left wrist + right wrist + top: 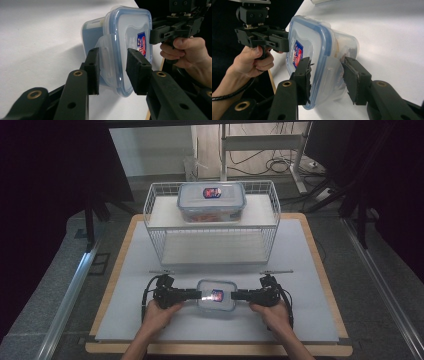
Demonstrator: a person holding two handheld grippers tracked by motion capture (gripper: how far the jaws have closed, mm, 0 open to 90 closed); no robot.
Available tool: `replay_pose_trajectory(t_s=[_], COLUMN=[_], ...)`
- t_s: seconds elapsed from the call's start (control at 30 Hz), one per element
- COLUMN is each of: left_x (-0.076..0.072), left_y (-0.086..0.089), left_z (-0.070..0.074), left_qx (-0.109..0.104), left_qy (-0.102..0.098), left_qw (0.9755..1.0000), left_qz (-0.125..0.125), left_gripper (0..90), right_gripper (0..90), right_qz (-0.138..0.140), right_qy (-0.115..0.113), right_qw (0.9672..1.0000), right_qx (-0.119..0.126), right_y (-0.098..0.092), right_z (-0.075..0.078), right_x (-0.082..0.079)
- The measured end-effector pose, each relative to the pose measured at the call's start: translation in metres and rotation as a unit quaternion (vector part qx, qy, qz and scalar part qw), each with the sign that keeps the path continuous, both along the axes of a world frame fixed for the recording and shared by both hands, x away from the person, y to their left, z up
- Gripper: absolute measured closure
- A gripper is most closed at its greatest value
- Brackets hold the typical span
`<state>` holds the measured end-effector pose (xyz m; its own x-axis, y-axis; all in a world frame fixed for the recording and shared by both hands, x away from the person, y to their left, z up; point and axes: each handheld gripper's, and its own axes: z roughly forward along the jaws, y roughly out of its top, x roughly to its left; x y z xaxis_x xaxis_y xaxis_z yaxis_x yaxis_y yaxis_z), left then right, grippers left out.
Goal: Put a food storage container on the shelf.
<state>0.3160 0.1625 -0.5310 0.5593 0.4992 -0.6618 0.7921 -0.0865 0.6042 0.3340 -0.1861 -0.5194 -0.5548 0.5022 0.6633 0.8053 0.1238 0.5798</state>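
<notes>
I'm holding a claw in each hand, one at each short end of the small lidded container (216, 296), which is sitting on the bench (150, 320) near my edge; everything below is placed from that container.

Left claw (195, 295), at the container's left end: in the left gripper view its pads (93, 71) are straddling the clear lid latch (106, 58), one pad on the wall side, one over the lid top. I'm seeing a sliver of gap on the lid side, so I'm calling it spread around the latch, not pinching; whether the wall-side pad is touching the latch I can't tell.

Right claw (238, 295), at the container's right end: same setup, pads either side of that end's latch (332, 72), gaps on both sides, so spread, not clamped.

I'm reading this as bracketing both latches at once so they can be snapped or lifted together without the box skidding sideways.

Beyond the container, farther up the bench, a white wire rack (212, 227) is standing, and a bigger lidded container (212, 200) is resting on its upper shelf, well apart from the small one. The lower shelf is looking like the free slot.
</notes>
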Motion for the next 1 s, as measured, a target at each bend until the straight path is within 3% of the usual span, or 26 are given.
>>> replay_pose_trajectory(t_s=[0.1, 0.13, 0.17, 0.2, 0.23, 0.3, 0.37, 0.43, 0.63, 0.77, 0.83, 0.87, 0.93, 1.0], left_x=[-0.004, -0.005, -0.005, -0.005, -0.005, -0.004, -0.003, -0.001, 0.004, 0.004, 0.005, 0.007, 0.008, 0.009], left_y=[-0.002, -0.003, -0.003, -0.004, -0.004, -0.004, -0.006, -0.007, -0.005, -0.005, -0.004, -0.003, -0.001, 0.001], left_z=[0.006, 0.007, 0.007, 0.007, 0.006, 0.005, 0.004, 0.000, -0.004, -0.003, 0.001, 0.002, 0.005, 0.006], left_qx=[0.012, 0.016, 0.016, 0.012, 0.013, 0.009, 0.020, 0.011, -0.006, 0.000, 0.011, 0.014, 0.023, 0.045], left_qy=[-0.012, -0.017, -0.017, -0.014, -0.015, -0.015, -0.010, 0.000, 0.022, 0.029, 0.015, 0.014, -0.001, -0.018], left_qw=[0.9998, 0.9997, 0.9997, 0.9998, 0.9997, 0.9998, 0.9997, 0.9999, 0.9997, 0.9995, 0.9997, 0.9996, 0.9993, 0.9982], left_qz=[0.007, 0.008, 0.008, 0.012, 0.011, 0.007, 0.003, 0.006, 0.011, 0.008, 0.014, 0.020, 0.031, 0.035], left_gripper=[65.8, 66.5, 66.5, 66.5, 66.5, 66.6, 65.5, 63.9, 66.4, 66.2, 67.0, 63.3, 59.5, 64.0], right_gripper=[62.3, 68.3, 68.3, 75.6, 76.4, 76.1, 74.8, 70.6, 60.7, 52.8, 52.6, 51.6, 58.5, 66.0], right_qz=[-0.009, -0.017, -0.017, -0.024, -0.016, -0.017, -0.018, -0.020, -0.019, -0.019, -0.025, -0.028, -0.030, -0.040], right_qy=[0.004, 0.001, 0.001, -0.012, -0.038, -0.042, -0.036, -0.042, -0.027, -0.010, -0.017, -0.024, -0.034, -0.069], right_qw=[0.9998, 0.9994, 0.9994, 0.9986, 0.9990, 0.9989, 0.9990, 0.9989, 0.9988, 0.9988, 0.9982, 0.9972, 0.9968, 0.9927], right_qx=[0.019, 0.032, 0.032, 0.045, 0.016, 0.015, 0.016, -0.009, -0.036, -0.044, -0.052, -0.065, -0.066, -0.090], right_y=[-0.002, -0.004, -0.004, -0.008, -0.006, -0.006, -0.007, -0.006, -0.005, -0.005, -0.006, -0.005, -0.007, -0.008], right_z=[0.001, 0.002, 0.002, 0.006, 0.015, 0.015, 0.013, 0.012, 0.007, 0.005, 0.006, 0.007, 0.010, 0.016], right_x=[0.000, 0.001, 0.001, 0.001, 0.001, 0.000, 0.000, 0.001, -0.002, -0.005, -0.007, -0.008, -0.010, -0.014])
